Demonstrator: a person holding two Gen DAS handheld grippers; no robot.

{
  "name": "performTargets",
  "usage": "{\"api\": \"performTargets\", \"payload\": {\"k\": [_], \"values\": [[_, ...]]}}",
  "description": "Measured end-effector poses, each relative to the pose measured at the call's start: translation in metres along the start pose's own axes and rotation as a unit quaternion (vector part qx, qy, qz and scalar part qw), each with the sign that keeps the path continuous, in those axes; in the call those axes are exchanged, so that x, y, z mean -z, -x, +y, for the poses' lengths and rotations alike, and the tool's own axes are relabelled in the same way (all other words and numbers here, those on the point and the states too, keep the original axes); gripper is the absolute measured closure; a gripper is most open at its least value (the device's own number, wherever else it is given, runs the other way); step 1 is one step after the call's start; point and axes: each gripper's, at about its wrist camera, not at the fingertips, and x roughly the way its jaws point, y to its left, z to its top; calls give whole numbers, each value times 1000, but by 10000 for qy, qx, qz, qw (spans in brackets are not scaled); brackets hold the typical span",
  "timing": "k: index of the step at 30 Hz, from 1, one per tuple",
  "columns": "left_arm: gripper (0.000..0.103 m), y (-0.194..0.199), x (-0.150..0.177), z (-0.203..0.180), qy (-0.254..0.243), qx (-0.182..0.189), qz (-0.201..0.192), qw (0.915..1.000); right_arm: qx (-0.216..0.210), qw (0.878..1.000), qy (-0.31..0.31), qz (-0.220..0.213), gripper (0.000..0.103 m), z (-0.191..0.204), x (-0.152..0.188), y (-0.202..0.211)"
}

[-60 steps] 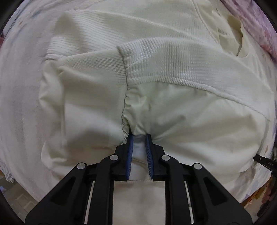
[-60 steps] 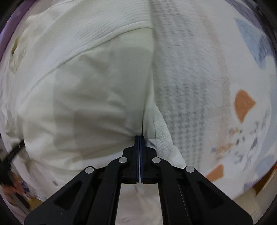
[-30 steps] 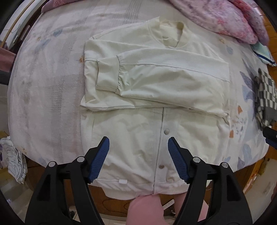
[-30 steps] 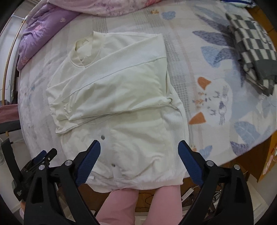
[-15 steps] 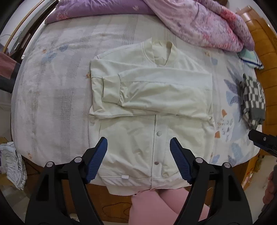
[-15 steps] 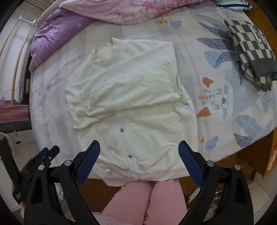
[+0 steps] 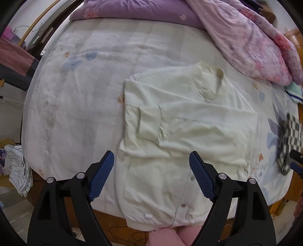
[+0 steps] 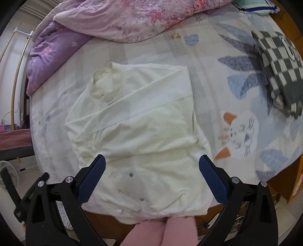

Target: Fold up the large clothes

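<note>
Cream jacket lies flat on the bed, collar toward the head end, hem hanging just over the foot edge by the person's pink-clad legs. Both sleeves are folded across the chest; the cuff of the upper one sits near the jacket's left side in the left wrist view. The snap placket below the sleeves is closed, a few snaps visible. Left gripper: jaws spread wide, they have just been opening, nothing between the pads, well above the fabric, over the lower left part of the jacket. Right gripper: jaws also spread wide, just been opening, nothing held, above the lower front near the hem. Neither touches the jacket. Pink floral quilt is bunched along the head edge, purple pillow at the head-end corner beside it. Checked folded garment sits near the bed's right edge, well apart from the jacket. Some motion blur in the left wrist view.
</note>
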Motion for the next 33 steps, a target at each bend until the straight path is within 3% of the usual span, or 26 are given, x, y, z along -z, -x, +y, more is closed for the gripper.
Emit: {"api": "performTargets", "payload": {"k": [4, 13, 22, 27, 31, 33], "values": [[14, -17, -37, 7, 42, -63, 32, 10000, 168, 9998, 57, 102, 8, -5, -39, -17], [14, -104, -112, 15, -315, -355, 666, 9967, 843, 9935, 554, 537, 8, -9, -123, -80], [14, -189, -167, 48, 58, -101, 1133, 9935, 1091, 9857, 653, 1104, 8, -34, -179, -157], [14, -237, -179, 64, 17, -349, 1443, 9889, 882, 9861, 171, 1400, 8, -67, -197, -201], [14, -261, -181, 72, 101, -453, 1668, 9849, 1125, 9852, -222, 1273, 8, -83, -206, -209], [14, -253, -184, 67, -20, -283, 1499, 9883, 694, 9914, -177, 1092, 8, -74, -208, -202]]}}
